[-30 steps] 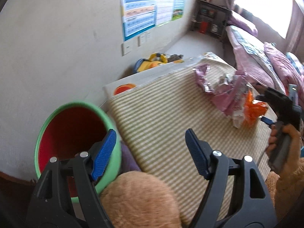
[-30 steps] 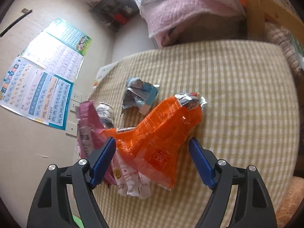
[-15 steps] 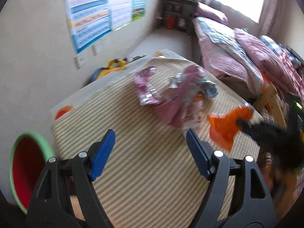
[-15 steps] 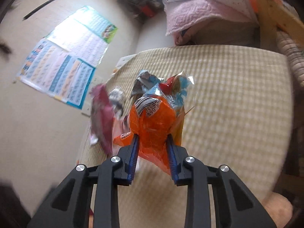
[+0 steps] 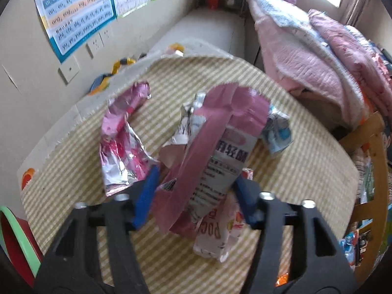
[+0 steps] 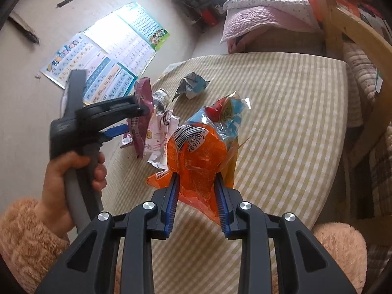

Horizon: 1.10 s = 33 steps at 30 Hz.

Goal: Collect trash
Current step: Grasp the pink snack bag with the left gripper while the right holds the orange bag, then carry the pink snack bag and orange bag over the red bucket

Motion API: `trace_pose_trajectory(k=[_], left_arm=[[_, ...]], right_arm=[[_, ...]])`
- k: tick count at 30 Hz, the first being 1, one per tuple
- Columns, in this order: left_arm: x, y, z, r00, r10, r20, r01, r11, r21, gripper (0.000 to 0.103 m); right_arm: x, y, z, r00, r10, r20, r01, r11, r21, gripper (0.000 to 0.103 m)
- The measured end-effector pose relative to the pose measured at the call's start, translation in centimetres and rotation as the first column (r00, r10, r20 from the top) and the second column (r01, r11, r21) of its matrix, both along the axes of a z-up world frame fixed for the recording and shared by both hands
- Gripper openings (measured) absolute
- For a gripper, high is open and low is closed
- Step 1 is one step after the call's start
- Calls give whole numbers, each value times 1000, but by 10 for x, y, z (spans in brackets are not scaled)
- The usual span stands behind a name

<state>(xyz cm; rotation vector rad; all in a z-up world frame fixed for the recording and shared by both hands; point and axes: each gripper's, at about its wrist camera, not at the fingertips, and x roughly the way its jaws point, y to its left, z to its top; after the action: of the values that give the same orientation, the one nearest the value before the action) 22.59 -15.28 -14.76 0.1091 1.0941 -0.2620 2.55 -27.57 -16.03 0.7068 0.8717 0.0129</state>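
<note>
A pile of wrappers lies on the striped tablecloth (image 5: pixel 73 171). My left gripper (image 5: pixel 196 193) points down over it, and its jaws are closing around a maroon-and-white wrapper (image 5: pixel 208 134) that stands between the blue pads. The pads sit at its sides without a clear squeeze. Left of it lies a pink foil wrapper (image 5: pixel 122 147), and right of it a crumpled blue-white wrapper (image 5: pixel 276 132). My right gripper (image 6: pixel 197 183) is shut on an orange wrapper (image 6: pixel 196 156) held just above the cloth. The left gripper (image 6: pixel 136 120) shows from the side in the right wrist view.
A green bin with a red inside (image 5: pixel 9 232) peeks in at the table's lower left corner. A bed with pink quilts (image 5: pixel 306 61) stands behind the table. A wooden chair frame (image 6: pixel 355 31) is on the right. Toys (image 5: pixel 107 78) lie by the wall.
My left gripper swung away from the green bin to the wrapper pile, and its jaws narrowed around the maroon wrapper. My right gripper shut on the orange wrapper and raised it off the cloth.
</note>
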Motion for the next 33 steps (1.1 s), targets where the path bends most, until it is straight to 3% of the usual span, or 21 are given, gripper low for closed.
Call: trace_pose_trajectory(k=[6,14,21,28,33], left_arm=[[-15,2,11,998,-38,43,36,998,43,37],[-54,46,49,998,-19,67,23,998,-50,36],[-110,88,73,994,-6,108,12,999,-51,36],[-158,128,62,995,85,55,-80,993,-87,36],[-170,143,59,994,105,24,-102,991,-89,36]], right_arm=[[-2,2,-3,1000,10,7,-10,1000,-8,28],[-3,6,1,1000,20,15,-20,1000,-24,28],[-7,19,21,998,39,49,-37,998,-49,28],[-14,42,45,992,89,88,-84,994,-64,28],[-15,59,55,987,129,94,-122,990,-74,28]])
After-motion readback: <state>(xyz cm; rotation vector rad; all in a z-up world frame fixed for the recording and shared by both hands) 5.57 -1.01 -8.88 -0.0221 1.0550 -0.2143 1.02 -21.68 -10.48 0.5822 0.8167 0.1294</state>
